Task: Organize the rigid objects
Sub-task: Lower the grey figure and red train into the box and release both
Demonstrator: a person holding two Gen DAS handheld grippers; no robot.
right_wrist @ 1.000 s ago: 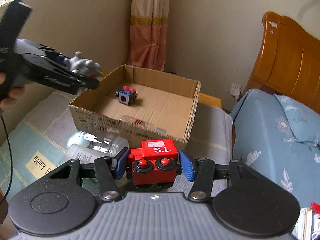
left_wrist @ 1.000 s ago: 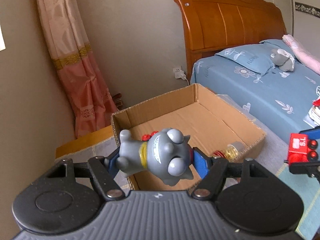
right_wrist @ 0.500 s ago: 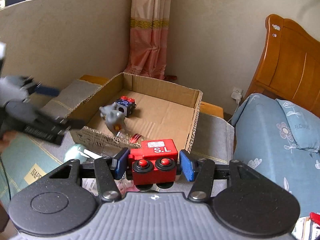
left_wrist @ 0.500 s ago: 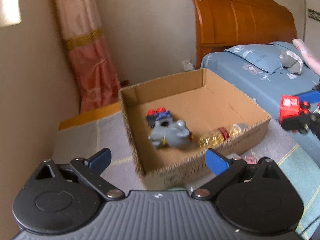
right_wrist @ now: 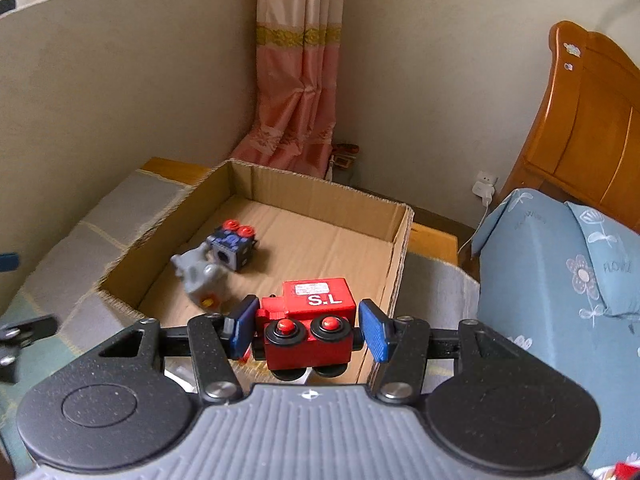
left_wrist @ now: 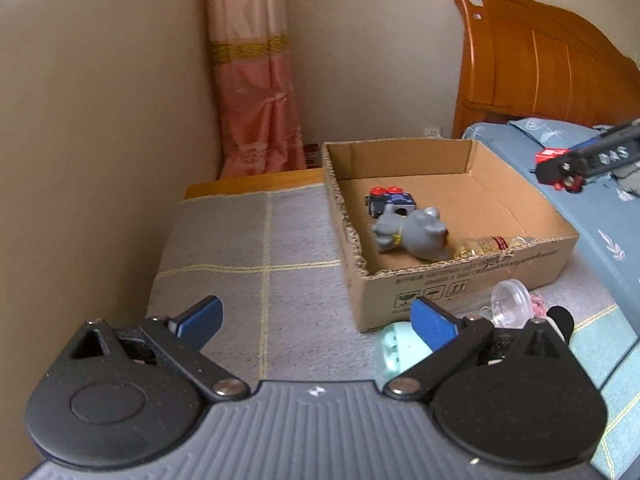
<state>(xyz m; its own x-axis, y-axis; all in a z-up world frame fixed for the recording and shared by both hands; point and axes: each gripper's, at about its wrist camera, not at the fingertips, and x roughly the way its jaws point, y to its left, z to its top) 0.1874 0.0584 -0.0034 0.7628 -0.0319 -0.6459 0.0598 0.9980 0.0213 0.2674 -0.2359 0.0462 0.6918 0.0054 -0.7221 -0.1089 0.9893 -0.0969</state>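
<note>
An open cardboard box [left_wrist: 476, 276] [right_wrist: 400, 240] stands on a grey checked cloth. Inside lie a grey toy figure [left_wrist: 412, 232] [right_wrist: 198, 276], a dark blue block toy with red knobs [left_wrist: 390, 200] [right_wrist: 232, 246] and a small clear bottle [left_wrist: 488, 245]. My left gripper [left_wrist: 318, 320] is open and empty, held back from the box over the cloth. A red toy engine marked S.L [right_wrist: 310, 322] sits between the blue pads of my right gripper [right_wrist: 308, 330], which is shut on it above the box's near edge. The red engine [left_wrist: 558, 164] also shows at the far right of the left wrist view.
A clear plastic bottle [left_wrist: 510, 306] and a mint green object [left_wrist: 400, 350] lie outside the box's front wall. A bed with a blue floral cover [right_wrist: 560, 300] and wooden headboard [left_wrist: 552, 64] stands to the right. A pink curtain [right_wrist: 298, 80] hangs in the corner.
My left gripper opened and the grey toy figure dropped into the box; the gripper then drew back. My right gripper carried the red engine forward over the box edge.
</note>
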